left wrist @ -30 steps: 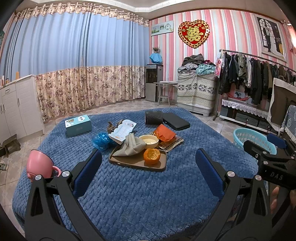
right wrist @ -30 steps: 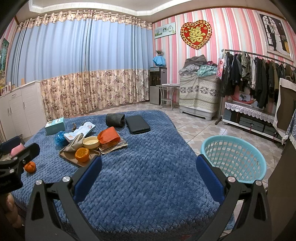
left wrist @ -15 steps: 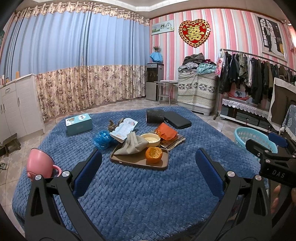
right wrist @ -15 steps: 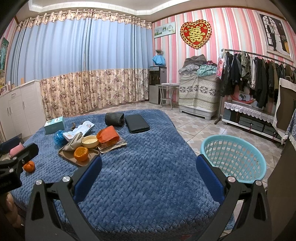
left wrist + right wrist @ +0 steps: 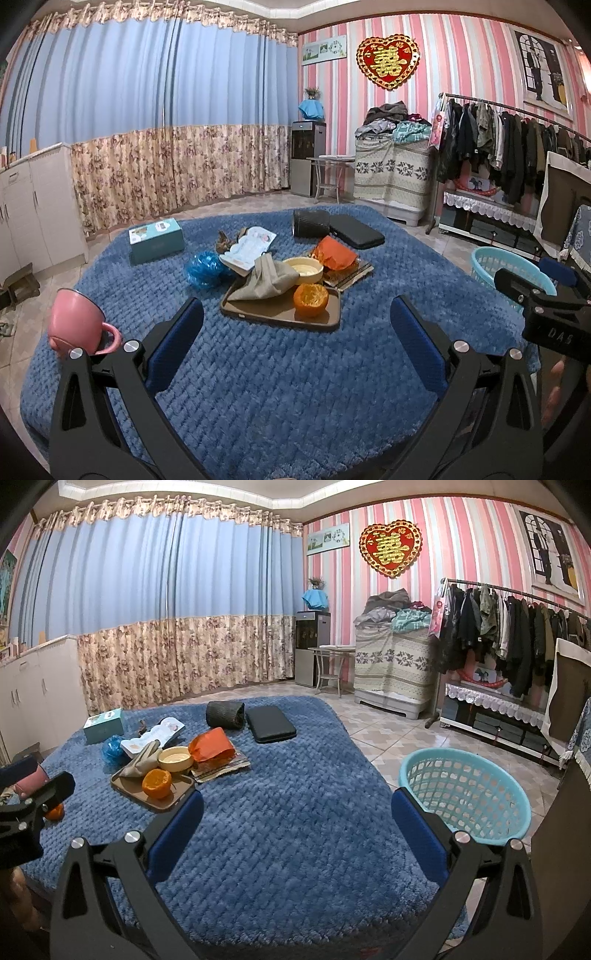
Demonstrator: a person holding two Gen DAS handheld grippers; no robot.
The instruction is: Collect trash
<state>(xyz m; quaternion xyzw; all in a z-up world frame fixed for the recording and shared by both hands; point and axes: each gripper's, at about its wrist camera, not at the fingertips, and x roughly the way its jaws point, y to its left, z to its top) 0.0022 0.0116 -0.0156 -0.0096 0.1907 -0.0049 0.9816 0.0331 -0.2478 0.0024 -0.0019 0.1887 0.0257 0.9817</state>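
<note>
On the blue blanket-covered table (image 5: 280, 387) a brown tray (image 5: 273, 315) holds an orange peel half (image 5: 311, 300), a grey cloth (image 5: 267, 280) and a cream bowl (image 5: 303, 269). A crumpled blue bag (image 5: 204, 269), an orange wrapper (image 5: 334, 253) and a white wrapper (image 5: 248, 248) lie around it. The tray (image 5: 133, 790) and orange peel (image 5: 157, 783) also show in the right wrist view. A light blue basket (image 5: 466, 794) stands on the floor to the right. My left gripper (image 5: 295, 332) and right gripper (image 5: 295, 812) are both open and empty, above the near table part.
A pink mug (image 5: 75, 326) sits at the table's left edge, a small orange (image 5: 53, 812) near it. A teal box (image 5: 156, 240), black roll (image 5: 311, 223) and black case (image 5: 356, 230) lie at the back. Magazines (image 5: 221, 768) lie under the orange wrapper. Clothes rack (image 5: 517, 635) stands right.
Both grippers have drifted slightly; the left view has shifted a little so the tray sits marginally further right. Nothing on the table has moved.
</note>
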